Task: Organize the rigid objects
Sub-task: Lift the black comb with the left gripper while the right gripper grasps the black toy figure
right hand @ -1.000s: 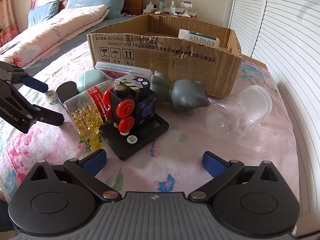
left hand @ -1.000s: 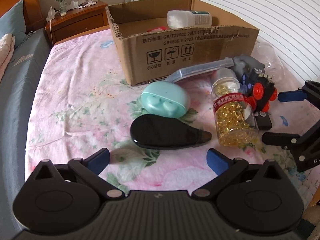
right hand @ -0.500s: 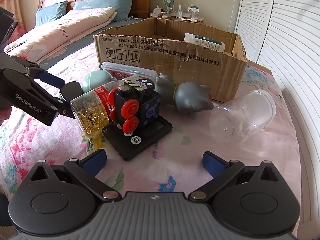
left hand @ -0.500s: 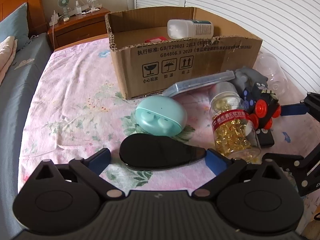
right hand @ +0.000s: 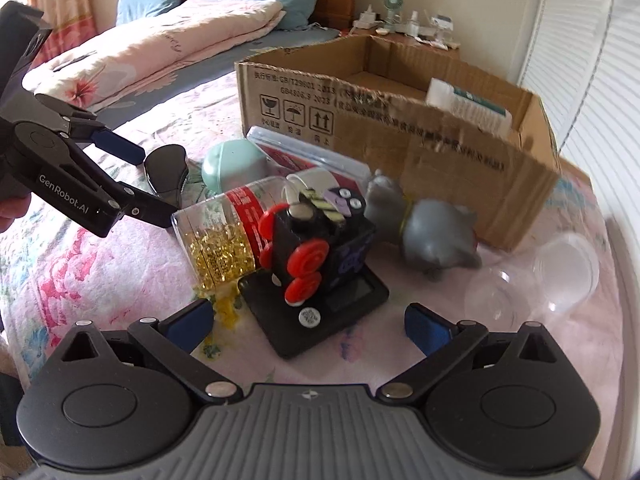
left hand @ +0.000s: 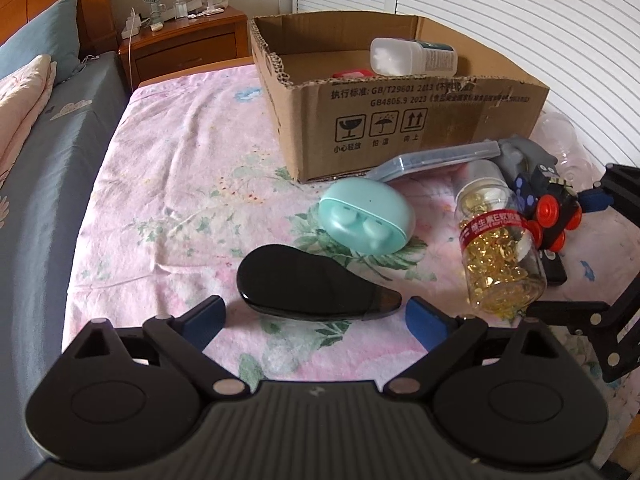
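A glossy black oval case (left hand: 316, 284) lies on the flowered bedspread between the fingers of my left gripper (left hand: 316, 316). The jaws are closing, and the blue pads stand just clear of both its ends. My right gripper (right hand: 308, 322) is open around a black toy train with red wheels (right hand: 316, 240), which sits on a flat black square device (right hand: 348, 304). A jar of yellow capsules (left hand: 500, 256) lies on its side against the train. Behind it stands an open cardboard box (left hand: 400, 120) with a white bottle (left hand: 412, 56) inside.
A mint green case (left hand: 366, 216), a flat clear box (right hand: 308, 152), a grey figurine (right hand: 436, 232) and a clear plastic tub (right hand: 560, 276) lie in front of the cardboard box. Pillows and a quilt (right hand: 160, 52) lie on the far side of the bed, next to a nightstand (left hand: 188, 44).
My left gripper has come closer to the black case, which now lies between its fingers, and its jaws have narrowed a little. The right gripper has rolled and edged nearer the train.
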{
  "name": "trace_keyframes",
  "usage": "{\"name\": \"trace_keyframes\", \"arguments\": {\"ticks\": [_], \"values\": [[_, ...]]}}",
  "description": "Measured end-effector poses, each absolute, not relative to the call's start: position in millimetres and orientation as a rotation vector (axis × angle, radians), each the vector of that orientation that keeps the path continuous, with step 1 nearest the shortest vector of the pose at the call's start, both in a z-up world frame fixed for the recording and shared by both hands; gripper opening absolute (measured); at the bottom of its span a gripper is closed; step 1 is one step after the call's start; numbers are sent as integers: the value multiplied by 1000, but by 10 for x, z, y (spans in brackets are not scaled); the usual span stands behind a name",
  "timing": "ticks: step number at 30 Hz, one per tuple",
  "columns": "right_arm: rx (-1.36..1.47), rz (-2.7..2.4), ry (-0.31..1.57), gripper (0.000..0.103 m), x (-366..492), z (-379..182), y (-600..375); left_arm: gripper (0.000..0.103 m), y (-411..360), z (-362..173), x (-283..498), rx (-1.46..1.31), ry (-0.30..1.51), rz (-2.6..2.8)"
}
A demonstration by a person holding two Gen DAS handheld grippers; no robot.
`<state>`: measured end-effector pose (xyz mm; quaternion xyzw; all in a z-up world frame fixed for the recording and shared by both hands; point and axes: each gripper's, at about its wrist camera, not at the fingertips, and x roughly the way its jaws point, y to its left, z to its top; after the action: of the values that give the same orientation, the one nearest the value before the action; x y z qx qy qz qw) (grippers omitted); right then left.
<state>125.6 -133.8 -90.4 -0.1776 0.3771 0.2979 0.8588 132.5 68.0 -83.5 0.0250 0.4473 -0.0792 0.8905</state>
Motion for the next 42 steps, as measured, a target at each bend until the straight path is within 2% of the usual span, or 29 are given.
{"name": "trace_keyframes", "arguments": {"ticks": [12,23,27,34,37,42], "values": [[-536,759,669,97,1355,-610,-1228,97,619,-848,1390,57,918,-169],[-526,916,752,94,1148,-584,-1189,97,622,-849,1398,57,916,-168],[-540,859,741,87,1159,-617,-1177,98,605,-855,1409,66,906,-176],[-568,868,750,84,1153,-678,-1149,98,589,-825,1381,164,893,-240],[-583,875,742,81,1129,-682,-1117,98,583,-816,1374,204,889,-276],[-591,879,742,64,1124,-673,-1059,98,591,-810,1390,242,880,-308]]}}
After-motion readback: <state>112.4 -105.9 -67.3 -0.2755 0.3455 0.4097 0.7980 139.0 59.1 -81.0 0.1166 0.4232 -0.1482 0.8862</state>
